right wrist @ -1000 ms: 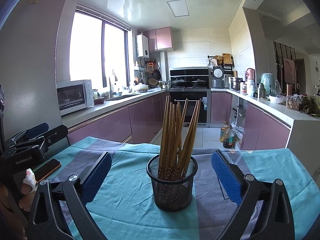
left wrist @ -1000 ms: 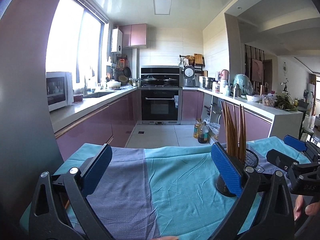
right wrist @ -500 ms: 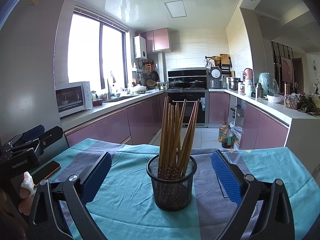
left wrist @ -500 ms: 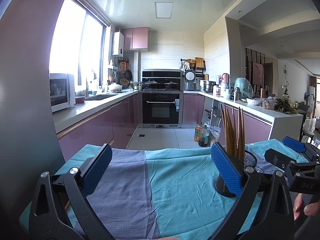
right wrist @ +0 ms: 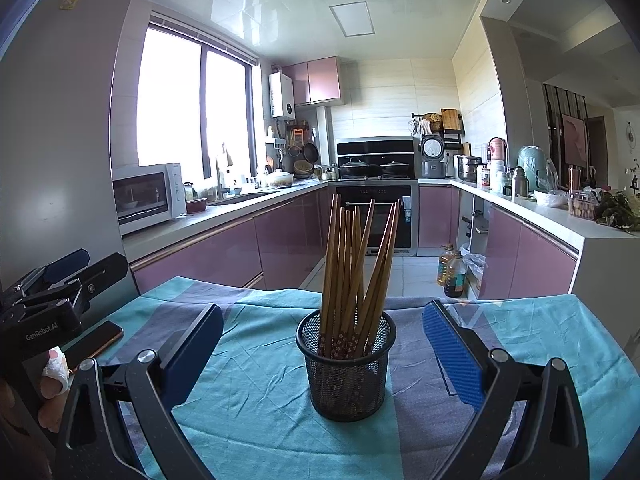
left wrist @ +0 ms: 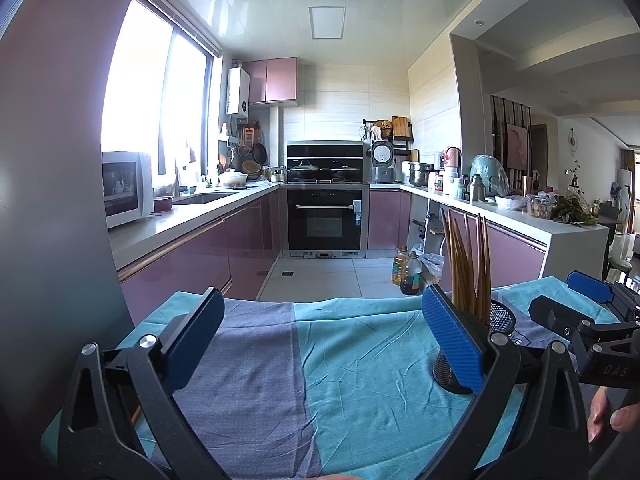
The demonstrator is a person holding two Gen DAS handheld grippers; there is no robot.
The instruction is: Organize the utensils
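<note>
A black mesh holder point(right wrist: 346, 364) stands upright on the teal and grey cloth point(right wrist: 256, 408), with several brown chopsticks point(right wrist: 352, 264) leaning inside it. My right gripper point(right wrist: 320, 354) is open, its blue pads either side of the holder and a little nearer than it, touching nothing. In the left wrist view the holder point(left wrist: 500, 320) and chopsticks point(left wrist: 466, 264) sit at the right, partly hidden behind my right pad. My left gripper point(left wrist: 322, 346) is open over bare cloth point(left wrist: 340, 368), empty. The right gripper point(left wrist: 588, 320) shows at that view's right edge.
A phone point(right wrist: 94, 342) lies on the cloth at the left, near the left gripper's body point(right wrist: 44, 308) and a hand point(right wrist: 50, 384). Beyond the table's far edge are pink kitchen cabinets point(right wrist: 224, 256), an oven point(left wrist: 326, 220) and oil bottles point(right wrist: 452, 272) on the floor.
Both views have tilted slightly, the scene sitting a little lower in frame. The holder, chopsticks and both open grippers keep their places.
</note>
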